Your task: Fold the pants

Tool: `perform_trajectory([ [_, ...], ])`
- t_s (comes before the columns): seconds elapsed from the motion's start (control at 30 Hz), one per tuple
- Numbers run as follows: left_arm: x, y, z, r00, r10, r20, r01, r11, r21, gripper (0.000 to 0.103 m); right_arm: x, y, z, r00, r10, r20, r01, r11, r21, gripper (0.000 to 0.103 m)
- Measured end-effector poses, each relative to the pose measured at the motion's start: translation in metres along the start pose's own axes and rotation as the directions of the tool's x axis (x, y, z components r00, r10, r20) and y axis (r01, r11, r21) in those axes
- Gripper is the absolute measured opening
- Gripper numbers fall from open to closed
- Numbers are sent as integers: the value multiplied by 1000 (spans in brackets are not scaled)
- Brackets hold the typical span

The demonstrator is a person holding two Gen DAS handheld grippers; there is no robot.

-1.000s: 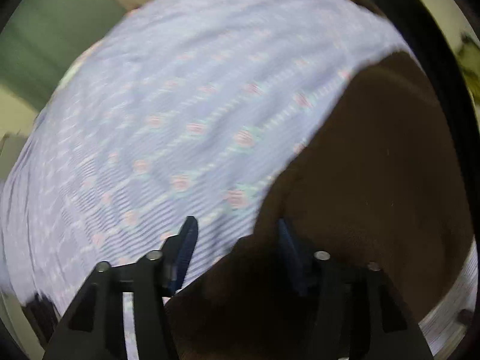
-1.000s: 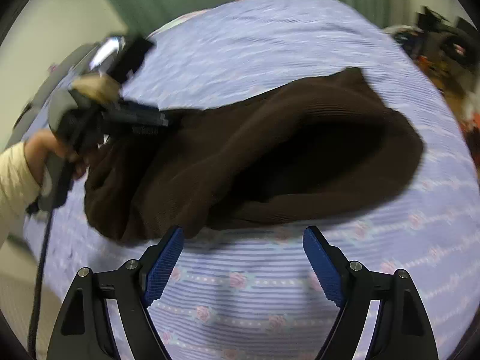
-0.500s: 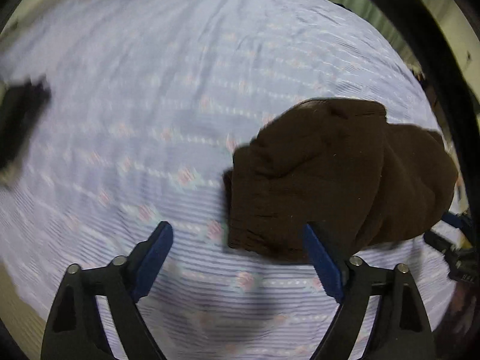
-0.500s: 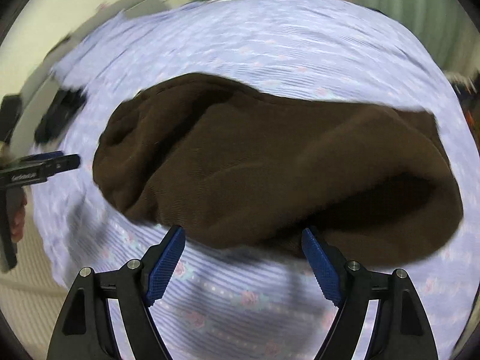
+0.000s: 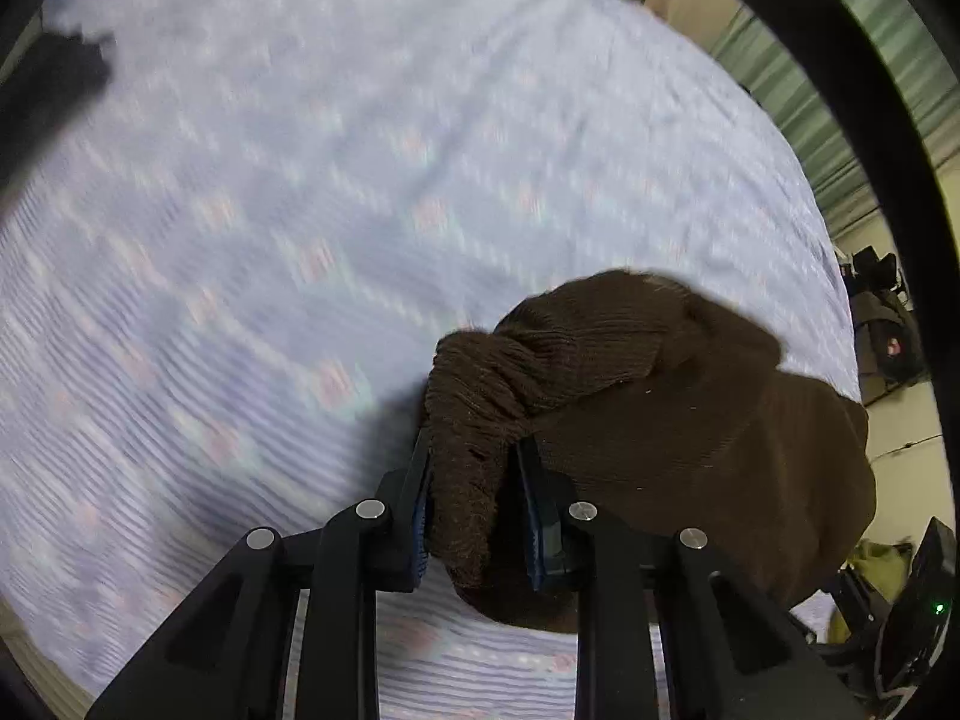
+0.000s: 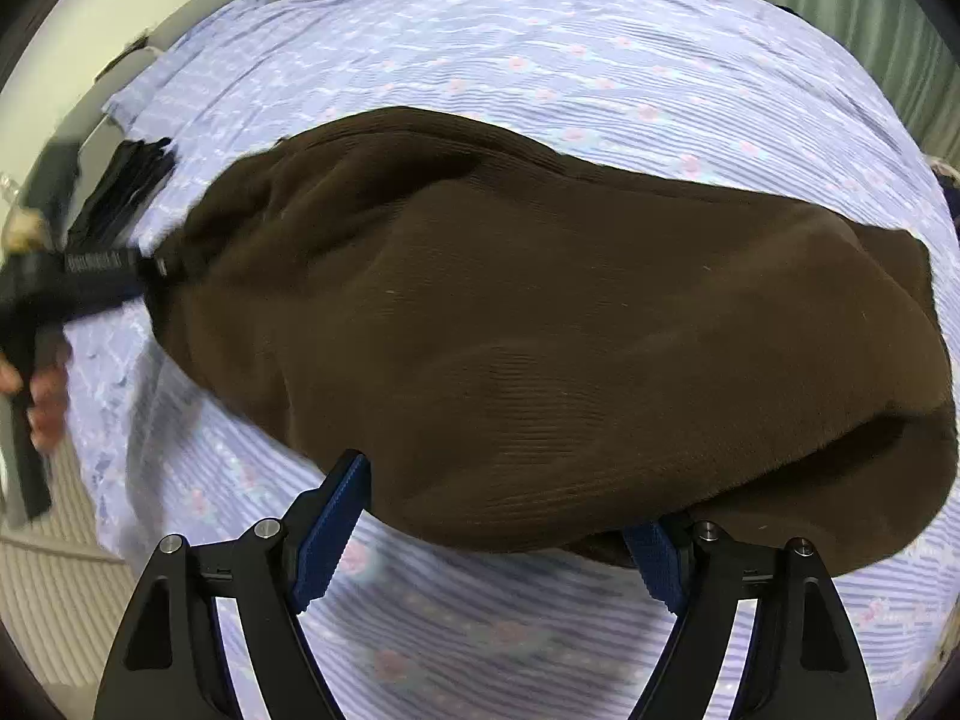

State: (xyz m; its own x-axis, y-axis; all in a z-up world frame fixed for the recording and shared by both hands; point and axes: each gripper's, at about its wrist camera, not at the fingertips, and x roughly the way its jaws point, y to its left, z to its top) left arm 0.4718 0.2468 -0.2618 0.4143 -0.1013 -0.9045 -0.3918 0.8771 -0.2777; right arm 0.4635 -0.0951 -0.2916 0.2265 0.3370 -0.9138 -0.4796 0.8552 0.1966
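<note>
You are working on brown pants [image 6: 540, 324] that are lying in a loose, rounded heap on the bed [image 6: 540, 42], whose sheet is lilac with stripes and small pink flowers. No flat, squared fold is showing in either view; the cloth is bunched and overlapping, with one open end gaping ahead and to the right of your right claw [image 6: 495, 531]. Judging from this, the fold is at most at an early stage, and you are still needing to spread or line up the legs before folding them over.

Your left claw [image 5: 474, 501] is clamping a twisted rope of the brown pants [image 5: 690, 420], the jaws drawn close together with the thick bunch filling the gap between them. The rest of the garment is trailing away ahead and to the right of that claw, resting on the sheet.

Your right claw is standing wide apart and is holding nothing. The near edge of the heap is lying between its two jaws; its right jaw is partly hidden under the overhanging cloth, so you cannot tell whether it is touching.

From the right wrist view, the left claw [image 6: 144, 276] is appearing at the far left end of the pants, with a dark folded item [image 6: 120, 192] lying on the bed just beyond it.
</note>
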Motion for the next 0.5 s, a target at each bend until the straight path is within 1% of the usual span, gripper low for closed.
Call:
perform_trajectory([
  [0.13,-11,18,21,999,35,20,-35,999,14,25,5,21,12,1000,13,7,-13,999,-44,81],
  [0.23,-9,19,33,996,77,37,-78,997,23,25,13,33,18,1000,26,7,-26,996,-91,81],
  [0.27,-15,23,39,996,80,40,-81,996,21,25,15,36,19,1000,29,5,-28,995,-100,81],
  [0.33,-8,19,43,995,97,36,-98,995,27,25,26,37,17,999,38,-14,-39,994,-106,81],
  [0.43,9,6,43,989,146,25,-147,987,58,26,34,40,9,997,57,-53,-62,993,-103,66],
  [0.5,21,-3,39,980,196,27,-198,973,118,27,27,48,1,995,77,-58,-85,987,-138,66],
])
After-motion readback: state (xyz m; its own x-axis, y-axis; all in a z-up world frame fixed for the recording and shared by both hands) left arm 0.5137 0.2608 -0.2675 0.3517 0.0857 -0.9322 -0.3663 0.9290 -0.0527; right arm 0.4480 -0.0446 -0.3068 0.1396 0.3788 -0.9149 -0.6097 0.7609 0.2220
